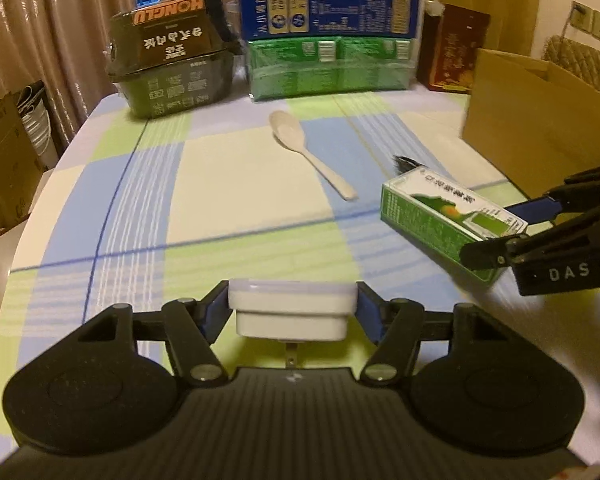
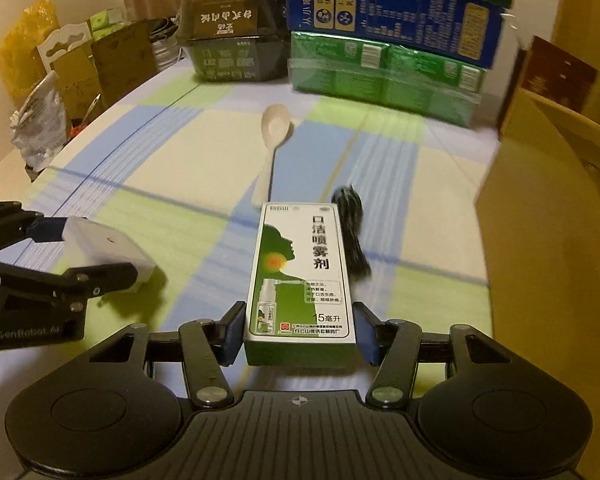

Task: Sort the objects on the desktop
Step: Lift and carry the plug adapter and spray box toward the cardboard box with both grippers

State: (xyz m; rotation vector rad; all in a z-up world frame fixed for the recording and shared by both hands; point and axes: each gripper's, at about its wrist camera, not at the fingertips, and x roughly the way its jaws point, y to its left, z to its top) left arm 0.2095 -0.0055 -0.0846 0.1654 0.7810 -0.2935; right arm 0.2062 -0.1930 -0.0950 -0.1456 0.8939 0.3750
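In the left wrist view my left gripper (image 1: 292,309) is shut on a white plug adapter (image 1: 292,320), with a blue pad pressed on each side. A metal prong shows under the adapter. In the right wrist view my right gripper (image 2: 300,328) is shut on the near end of a green and white spray box (image 2: 300,264), which points away from me. The left gripper (image 2: 80,252) with the adapter (image 2: 108,248) appears at the left of that view. The right gripper (image 1: 512,232) and the box (image 1: 432,220) appear at the right of the left wrist view.
A white spoon (image 1: 312,156) (image 2: 274,136) lies mid-table on the checked cloth. A black furry item (image 2: 352,232) lies beside the spray box. An open cardboard box (image 1: 540,120) (image 2: 540,200) stands at the right. Stacked cartons (image 1: 328,40) and a dark container (image 1: 172,60) line the back.
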